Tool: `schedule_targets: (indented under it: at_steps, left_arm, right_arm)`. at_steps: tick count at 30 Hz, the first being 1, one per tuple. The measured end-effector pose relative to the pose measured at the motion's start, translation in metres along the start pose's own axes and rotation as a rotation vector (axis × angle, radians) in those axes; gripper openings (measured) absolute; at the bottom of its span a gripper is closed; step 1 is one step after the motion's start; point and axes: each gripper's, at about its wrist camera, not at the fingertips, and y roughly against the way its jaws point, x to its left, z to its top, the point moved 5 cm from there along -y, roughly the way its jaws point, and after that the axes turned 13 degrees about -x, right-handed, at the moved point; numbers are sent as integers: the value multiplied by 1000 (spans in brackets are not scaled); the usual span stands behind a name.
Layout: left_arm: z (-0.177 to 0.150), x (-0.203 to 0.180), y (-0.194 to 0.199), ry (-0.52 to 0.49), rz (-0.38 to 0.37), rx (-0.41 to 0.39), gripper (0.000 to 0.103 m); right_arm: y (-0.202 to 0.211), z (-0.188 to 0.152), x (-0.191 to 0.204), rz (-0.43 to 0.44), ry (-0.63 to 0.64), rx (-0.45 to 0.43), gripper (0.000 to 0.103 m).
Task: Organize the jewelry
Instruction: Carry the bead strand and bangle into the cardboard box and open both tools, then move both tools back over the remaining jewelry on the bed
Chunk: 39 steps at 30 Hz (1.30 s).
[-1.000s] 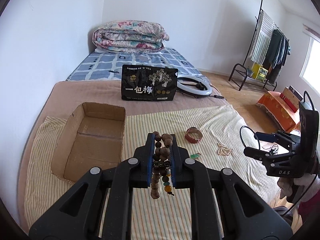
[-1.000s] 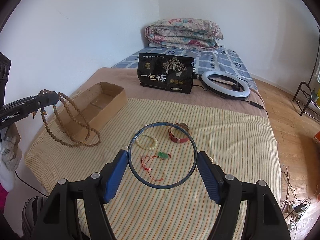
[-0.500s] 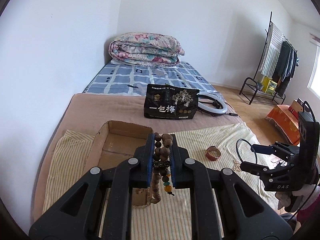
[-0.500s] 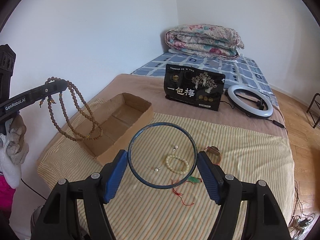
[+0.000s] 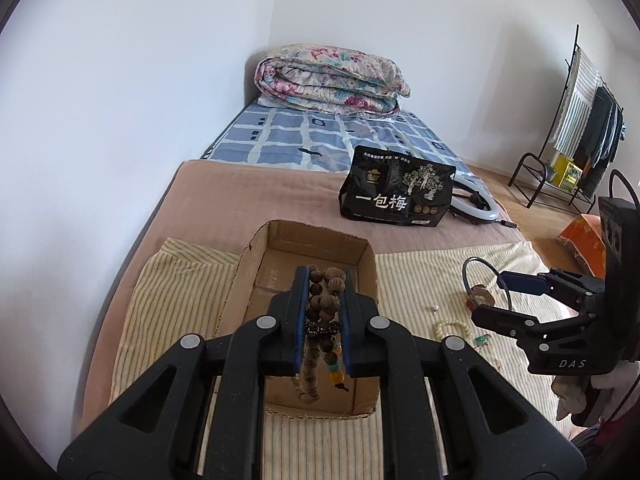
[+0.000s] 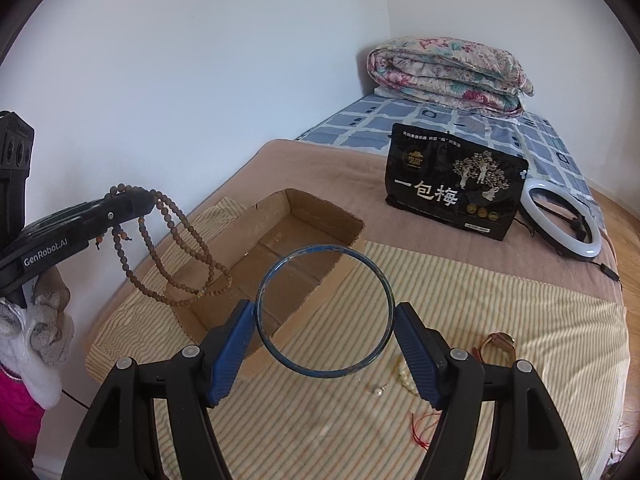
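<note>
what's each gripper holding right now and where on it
Left gripper pinches the wooden bead necklace at its top loops. Right gripper clamps the blue bangle across its outer rim.

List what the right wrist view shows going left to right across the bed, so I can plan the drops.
left gripper with the brown bead strand → cardboard box → blue bangle in the right gripper → black snack bag → white ring light
</note>
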Motion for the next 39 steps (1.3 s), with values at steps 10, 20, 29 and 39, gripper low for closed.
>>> schedule_targets:
  at_steps: [10, 20, 29, 39]
  left_arm:
    - [-23, 29, -25, 28, 34, 55, 12]
    - [-44, 39, -44, 50, 42, 106, 12]
    - [-54, 43, -53, 83, 40, 144, 24]
    - [-55, 42, -46, 94, 53, 142, 24]
  right_arm:
    - [-60, -2, 20, 47, -15, 43, 73]
    - [-104, -8, 29, 62, -12, 79, 73]
    - [-107, -8, 34, 63, 3, 68, 89]
    - [-86, -5, 23, 46, -17, 47, 90]
